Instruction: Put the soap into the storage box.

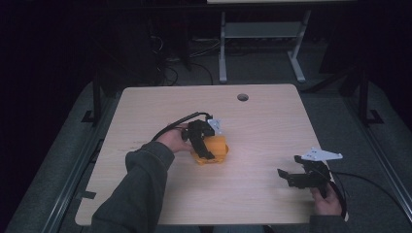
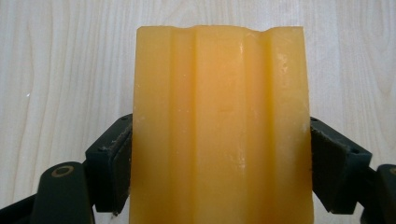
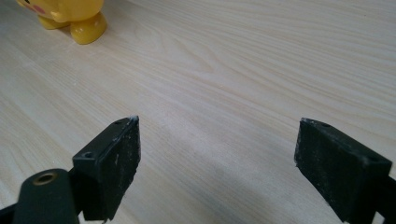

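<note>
My left gripper [image 2: 219, 154] is clamped on the yellow block [image 2: 219, 126] mid-table, pads on its flat sides. It looks stiff, waxy and maybe slick, so I'd grip low. Right gripper [image 3: 217, 163] hangs spread apart, holding nothing.

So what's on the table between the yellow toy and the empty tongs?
Nothing: just bare wooden table between the yellow toy and the open right tongs, seen in the high view.

Table: a light wood top [image 1: 262, 121] with a round hole [image 1: 243, 97] near its far edge.
Floor: dark grey [image 1: 335, 111].
Beyond: a white-legged desk frame [image 1: 260, 36] and loose cables [image 1: 170, 73].
Light: dim, the surroundings nearly black.
</note>
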Demonstrator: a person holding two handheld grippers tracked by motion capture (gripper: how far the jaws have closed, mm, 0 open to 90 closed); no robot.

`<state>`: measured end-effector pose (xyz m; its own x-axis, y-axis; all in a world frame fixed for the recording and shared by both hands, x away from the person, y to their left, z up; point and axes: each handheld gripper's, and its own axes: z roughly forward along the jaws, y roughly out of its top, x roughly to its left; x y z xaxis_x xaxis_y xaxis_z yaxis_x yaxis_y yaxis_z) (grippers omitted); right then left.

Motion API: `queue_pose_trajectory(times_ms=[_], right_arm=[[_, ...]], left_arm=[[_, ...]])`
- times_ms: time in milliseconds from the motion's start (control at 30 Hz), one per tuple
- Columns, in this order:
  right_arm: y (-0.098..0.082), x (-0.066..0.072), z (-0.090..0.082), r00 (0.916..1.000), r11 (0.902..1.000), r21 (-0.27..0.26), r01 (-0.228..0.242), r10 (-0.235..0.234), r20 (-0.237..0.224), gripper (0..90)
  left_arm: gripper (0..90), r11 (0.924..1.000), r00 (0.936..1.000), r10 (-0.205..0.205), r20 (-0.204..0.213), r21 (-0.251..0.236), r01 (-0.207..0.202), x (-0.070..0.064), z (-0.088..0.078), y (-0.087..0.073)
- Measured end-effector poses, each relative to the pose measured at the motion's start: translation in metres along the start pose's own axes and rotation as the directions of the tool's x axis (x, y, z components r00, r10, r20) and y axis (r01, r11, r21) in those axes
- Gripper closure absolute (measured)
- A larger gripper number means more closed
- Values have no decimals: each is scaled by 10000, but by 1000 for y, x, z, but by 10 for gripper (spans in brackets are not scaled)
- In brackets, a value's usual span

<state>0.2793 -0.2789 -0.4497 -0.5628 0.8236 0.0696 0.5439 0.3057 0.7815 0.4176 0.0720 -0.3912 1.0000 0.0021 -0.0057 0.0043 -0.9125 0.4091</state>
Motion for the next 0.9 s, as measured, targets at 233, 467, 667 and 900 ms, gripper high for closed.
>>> queue_pose_trajectory(times_ms=[233,467,667,900], right_arm=[[0,0,0,10000,10000,36,30,-30,-15,139],[0,0,0,10000,10000,13,-29,29,-8,139],[0,0,0,10000,10000,-17,-86,86,31,139],[1,1,0,9999,10000,16,-90,90,89,139]], left_arm=[[196,9999,9999,-6,-128,-123,4,-2,-5,0],[192,9999,9995,-30,-305,-165,25,-4,-13,-1],[182,9998,9989,-62,-458,-211,52,-7,-20,-2],[185,9990,9984,-260,-500,-386,241,-8,-29,-7]])
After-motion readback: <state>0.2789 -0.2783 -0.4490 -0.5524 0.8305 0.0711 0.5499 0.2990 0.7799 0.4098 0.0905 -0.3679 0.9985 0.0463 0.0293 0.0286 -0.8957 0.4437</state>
